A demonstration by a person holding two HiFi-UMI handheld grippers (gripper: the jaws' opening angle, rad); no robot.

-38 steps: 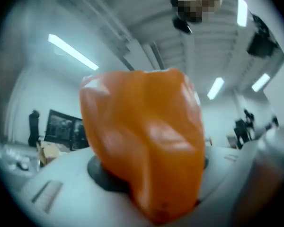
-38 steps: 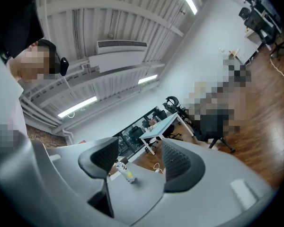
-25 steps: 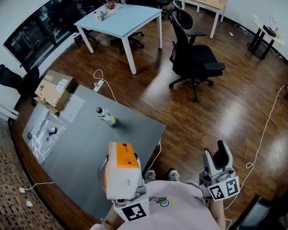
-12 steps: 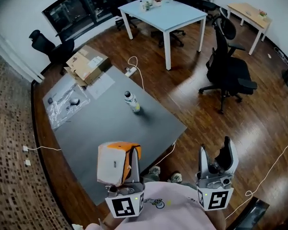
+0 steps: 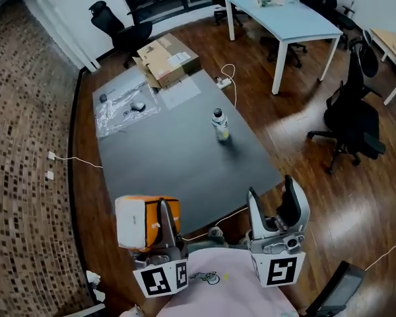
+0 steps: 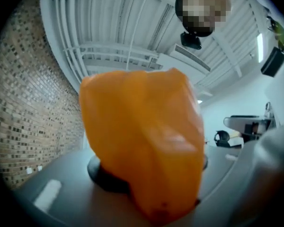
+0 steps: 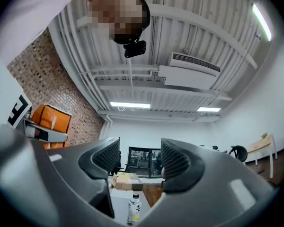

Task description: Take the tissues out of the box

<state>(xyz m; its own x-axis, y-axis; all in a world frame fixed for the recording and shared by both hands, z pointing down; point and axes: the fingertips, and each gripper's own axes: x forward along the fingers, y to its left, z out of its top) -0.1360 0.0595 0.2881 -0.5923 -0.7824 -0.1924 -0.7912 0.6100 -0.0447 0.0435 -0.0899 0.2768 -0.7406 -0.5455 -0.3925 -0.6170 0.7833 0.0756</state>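
Orange tissue box (image 5: 144, 220) within left claw (image 5: 157, 210)

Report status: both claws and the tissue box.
Left claw shut on orange tissue box, held up. Right claw empty, jaws closing. Bottle on table, well clear.

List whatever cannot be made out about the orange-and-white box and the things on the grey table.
- Orange-and-white tissue box: opening and any tissues. The left gripper view is filled by one blurred orange face, and the head view shows no opening.
- Clear plastic bag: contents too small in the head view.
- Plastic bottle: label too small in the head and right gripper views.
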